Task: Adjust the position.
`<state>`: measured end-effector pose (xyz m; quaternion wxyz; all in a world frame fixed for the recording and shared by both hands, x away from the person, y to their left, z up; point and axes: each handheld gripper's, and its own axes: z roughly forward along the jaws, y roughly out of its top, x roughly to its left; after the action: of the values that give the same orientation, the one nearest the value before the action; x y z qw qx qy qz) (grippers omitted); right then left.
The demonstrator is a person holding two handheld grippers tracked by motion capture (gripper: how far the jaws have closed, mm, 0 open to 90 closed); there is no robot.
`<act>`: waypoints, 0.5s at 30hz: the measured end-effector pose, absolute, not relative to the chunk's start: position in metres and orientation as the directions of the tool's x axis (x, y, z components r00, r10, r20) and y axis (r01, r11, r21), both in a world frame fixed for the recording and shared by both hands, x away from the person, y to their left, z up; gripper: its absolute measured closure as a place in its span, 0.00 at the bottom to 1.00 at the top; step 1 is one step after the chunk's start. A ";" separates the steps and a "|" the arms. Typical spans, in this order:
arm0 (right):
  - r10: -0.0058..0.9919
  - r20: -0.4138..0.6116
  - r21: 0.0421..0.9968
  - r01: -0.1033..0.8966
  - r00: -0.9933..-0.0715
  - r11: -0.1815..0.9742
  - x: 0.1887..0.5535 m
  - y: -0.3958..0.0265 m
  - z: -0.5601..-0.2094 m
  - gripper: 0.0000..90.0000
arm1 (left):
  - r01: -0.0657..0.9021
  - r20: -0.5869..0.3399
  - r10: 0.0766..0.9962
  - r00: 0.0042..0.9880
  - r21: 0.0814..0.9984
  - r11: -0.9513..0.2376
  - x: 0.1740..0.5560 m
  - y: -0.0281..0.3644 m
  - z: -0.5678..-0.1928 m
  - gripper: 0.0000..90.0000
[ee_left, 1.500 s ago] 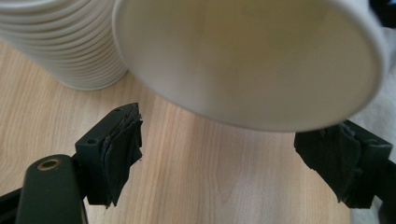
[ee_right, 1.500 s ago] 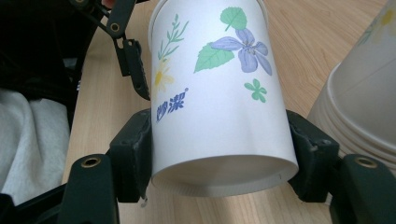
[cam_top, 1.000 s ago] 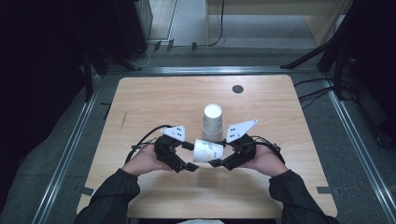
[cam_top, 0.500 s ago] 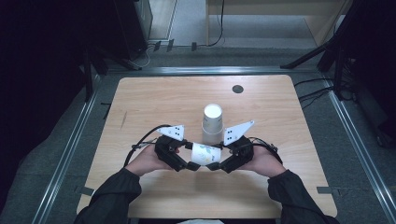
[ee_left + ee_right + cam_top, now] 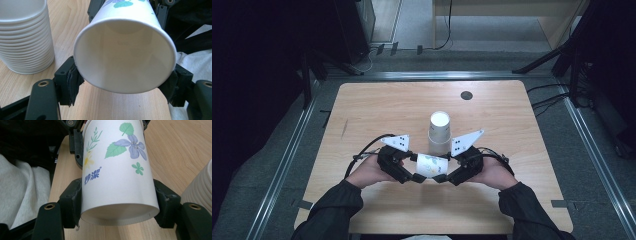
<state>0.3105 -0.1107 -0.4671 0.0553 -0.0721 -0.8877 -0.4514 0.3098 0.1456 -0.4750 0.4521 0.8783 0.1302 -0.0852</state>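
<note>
Held sideways between both: white flowered paper cup [image 5: 431,165]; left gripper [image 5: 413,177] just closed onto rim, right gripper [image 5: 441,178] squeezed bottom end.

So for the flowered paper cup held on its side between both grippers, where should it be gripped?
Grip the flowered paper cup across its wall near each end, coming in along its axis. It lies level, so the left gripper spans the open rim and the right gripper the narrower base. Squeeze lightly, since the thin wall likely dents.
</note>
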 end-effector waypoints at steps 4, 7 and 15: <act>0.080 0.167 0.786 0.182 -0.983 0.591 0.311 -0.110 -0.468 0.39 | 0.308 -0.271 0.152 0.951 0.765 -0.565 0.310 0.145 -0.476 0.30; 0.082 0.163 0.786 0.179 -0.983 0.591 0.310 -0.109 -0.468 0.38 | 0.311 -0.274 0.152 0.950 0.761 -0.569 0.310 0.146 -0.476 0.31; 0.100 0.152 0.798 0.182 -0.983 0.575 0.311 -0.110 -0.466 0.34 | 0.329 -0.290 0.161 0.943 0.749 -0.575 0.313 0.149 -0.475 0.31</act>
<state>0.3110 -0.1099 -0.4657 0.0449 -0.0794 -0.8862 -0.4542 0.3125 0.1487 -0.4755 0.4393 0.8824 0.1389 -0.0954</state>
